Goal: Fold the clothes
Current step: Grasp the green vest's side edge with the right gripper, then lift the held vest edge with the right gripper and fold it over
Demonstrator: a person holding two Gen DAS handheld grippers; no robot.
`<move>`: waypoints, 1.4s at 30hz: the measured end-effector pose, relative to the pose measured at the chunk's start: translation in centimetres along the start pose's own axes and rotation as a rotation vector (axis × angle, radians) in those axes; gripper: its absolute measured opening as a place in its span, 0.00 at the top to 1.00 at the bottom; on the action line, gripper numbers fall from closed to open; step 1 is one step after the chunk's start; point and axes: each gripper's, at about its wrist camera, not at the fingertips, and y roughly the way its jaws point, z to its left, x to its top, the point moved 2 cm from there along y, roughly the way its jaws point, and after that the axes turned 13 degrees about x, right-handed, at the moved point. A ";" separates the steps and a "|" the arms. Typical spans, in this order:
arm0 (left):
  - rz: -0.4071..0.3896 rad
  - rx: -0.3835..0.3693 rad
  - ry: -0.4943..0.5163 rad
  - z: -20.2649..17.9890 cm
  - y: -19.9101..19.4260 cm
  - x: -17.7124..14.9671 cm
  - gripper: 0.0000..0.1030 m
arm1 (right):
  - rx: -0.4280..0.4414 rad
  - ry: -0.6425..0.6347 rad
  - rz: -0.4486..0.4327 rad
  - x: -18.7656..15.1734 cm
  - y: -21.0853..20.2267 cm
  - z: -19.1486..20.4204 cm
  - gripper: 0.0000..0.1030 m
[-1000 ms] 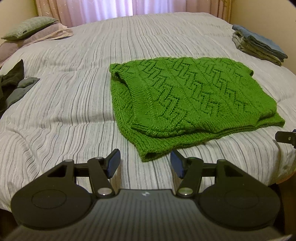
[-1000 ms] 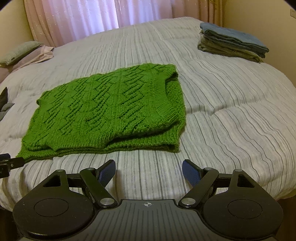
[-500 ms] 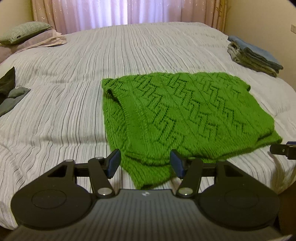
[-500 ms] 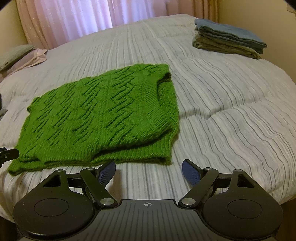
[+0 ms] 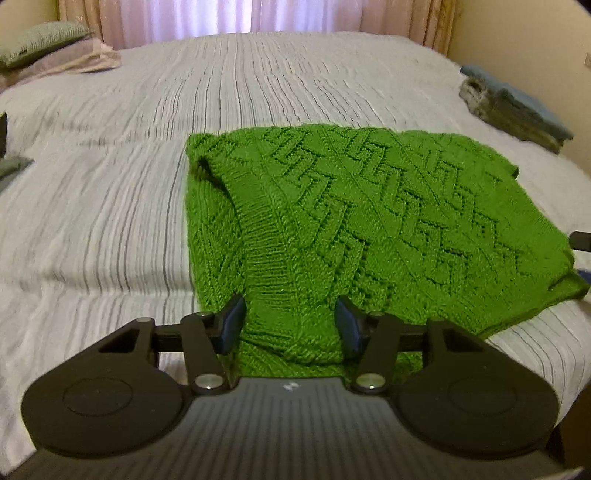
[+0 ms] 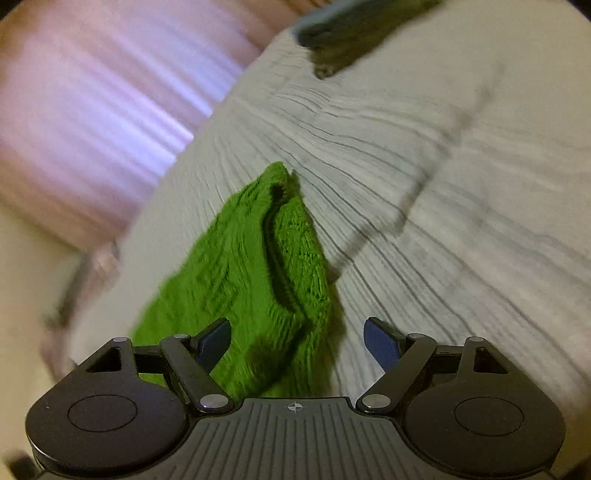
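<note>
A green patterned knit sweater lies folded on the striped bed. My left gripper stands open, its blue pads on either side of the sweater's near left corner. In the right wrist view, which is tilted and blurred, the sweater runs away from the camera. My right gripper is open with the sweater's near right corner between its fingers. A dark piece of the right gripper shows at the far right edge of the left wrist view, beside the sweater's right corner.
The grey-striped bed cover spreads all around. A stack of folded clothes sits at the back right, also seen as the stack. Pillows lie at the back left. Curtains hang behind the bed.
Both grippers have moved forward over the sweater's near corners, which now lie between the open fingers. The right gripper has rolled sharply and its view is blurred.
</note>
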 end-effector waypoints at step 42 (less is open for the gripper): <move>0.000 -0.147 -0.153 2.9 0.2 -0.2 0.59 | -0.296 -0.540 0.044 0.8 6.8 11.5 0.82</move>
